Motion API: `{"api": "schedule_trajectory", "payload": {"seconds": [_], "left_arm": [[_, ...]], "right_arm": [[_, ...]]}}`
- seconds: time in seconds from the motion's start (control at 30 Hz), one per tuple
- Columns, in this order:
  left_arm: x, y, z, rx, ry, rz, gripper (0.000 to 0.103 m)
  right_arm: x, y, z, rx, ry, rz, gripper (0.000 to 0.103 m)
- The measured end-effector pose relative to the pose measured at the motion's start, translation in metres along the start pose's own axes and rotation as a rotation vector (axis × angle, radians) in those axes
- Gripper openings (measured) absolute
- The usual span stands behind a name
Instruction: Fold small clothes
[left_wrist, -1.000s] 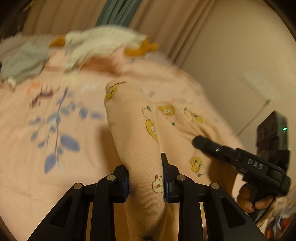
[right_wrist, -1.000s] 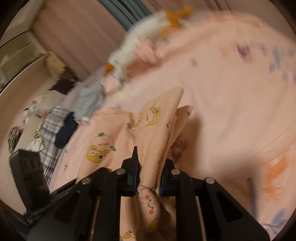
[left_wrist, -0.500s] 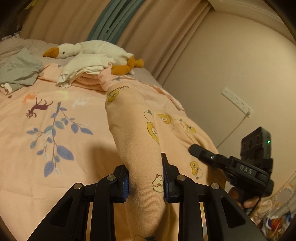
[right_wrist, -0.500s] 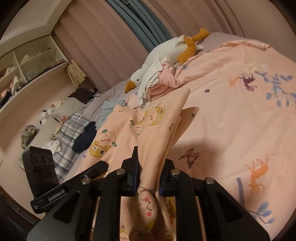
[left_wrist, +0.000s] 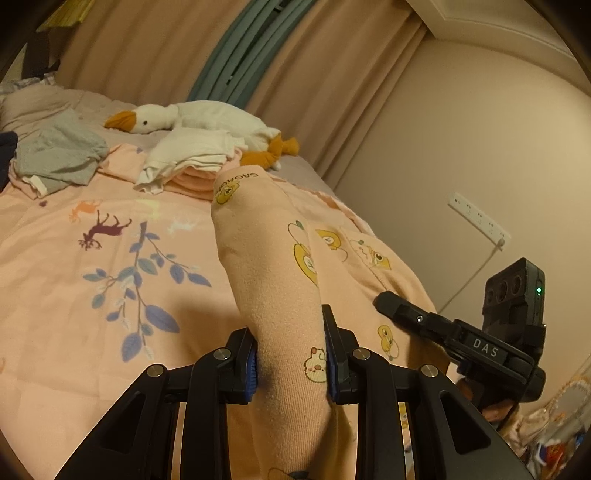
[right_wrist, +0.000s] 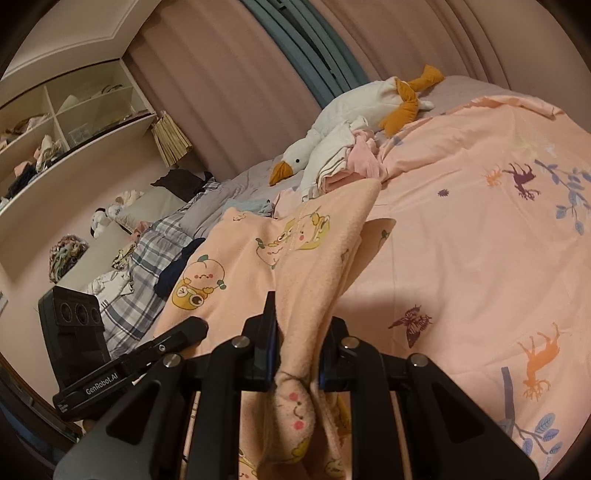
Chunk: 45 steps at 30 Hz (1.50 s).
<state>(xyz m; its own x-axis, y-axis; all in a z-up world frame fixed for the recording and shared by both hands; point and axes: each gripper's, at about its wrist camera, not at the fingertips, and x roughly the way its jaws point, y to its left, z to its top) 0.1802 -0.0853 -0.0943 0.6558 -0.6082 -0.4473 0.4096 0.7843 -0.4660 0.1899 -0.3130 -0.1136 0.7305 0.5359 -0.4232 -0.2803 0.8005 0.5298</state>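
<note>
**Both grippers clamped on the peach garment above the bed**

While you hold the peach cartoon-print garment (left_wrist: 280, 280) up off the bedspread (left_wrist: 74, 295), both claws are closed on it. Your left gripper (left_wrist: 290, 363) pinches a thick bunched roll of the fabric between its blue-lined pads (left_wrist: 252, 363), and the roll rises ahead of the fingers to a rounded end printed with a yellow duck. Your right gripper (right_wrist: 297, 356) is shut on another gathered part of the same garment (right_wrist: 314, 258), whose fleecy inner side faces the camera, with a small wad of cloth hanging down behind the jaws. Between the two grips the garment spreads in a slack sheet; whether its far edge touches the bedspread (right_wrist: 461, 240) you cannot tell.

From the left wrist view your right gripper (left_wrist: 384, 300) shows at the right, just beside the garment's printed side. Farther up the bed lie a plush goose (left_wrist: 207, 118), a stack of folded white and pink clothes (left_wrist: 192, 158) touching it, and a grey garment (left_wrist: 59, 151) to the left. A wall socket strip (left_wrist: 478, 219) sits on the right wall.
</note>
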Motion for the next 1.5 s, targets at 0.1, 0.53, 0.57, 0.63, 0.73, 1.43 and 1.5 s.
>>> {"api": "schedule_trajectory", "payload": {"seconds": [0.1, 0.53, 0.57, 0.63, 0.73, 1.43, 1.5], "left_arm": [[-0.002, 0.002, 0.001, -0.004, -0.003, 0.002, 0.026], [-0.013, 0.011, 0.004, 0.002, -0.036, 0.051, 0.026], [-0.015, 0.012, 0.004, 0.0, -0.04, 0.05, 0.026], [-0.019, 0.015, 0.006, -0.005, -0.049, 0.054, 0.026], [-0.023, 0.019, 0.008, -0.007, -0.055, 0.067, 0.026], [-0.033, 0.018, 0.006, 0.024, -0.067, 0.159, 0.026], [-0.034, 0.021, 0.006, 0.017, -0.069, 0.171, 0.026]], "right_arm": [[0.002, 0.005, 0.0, -0.002, -0.002, 0.003, 0.017], [0.014, 0.023, 0.002, -0.041, 0.009, 0.007, 0.017], [0.015, 0.025, 0.003, -0.043, 0.008, 0.012, 0.017], [0.017, 0.03, 0.004, -0.052, 0.006, 0.016, 0.017], [0.022, 0.037, 0.005, -0.066, 0.007, 0.02, 0.017], [0.045, 0.057, 0.001, -0.111, 0.042, 0.035, 0.017], [0.046, 0.057, 0.001, -0.112, 0.045, 0.039, 0.017]]}}
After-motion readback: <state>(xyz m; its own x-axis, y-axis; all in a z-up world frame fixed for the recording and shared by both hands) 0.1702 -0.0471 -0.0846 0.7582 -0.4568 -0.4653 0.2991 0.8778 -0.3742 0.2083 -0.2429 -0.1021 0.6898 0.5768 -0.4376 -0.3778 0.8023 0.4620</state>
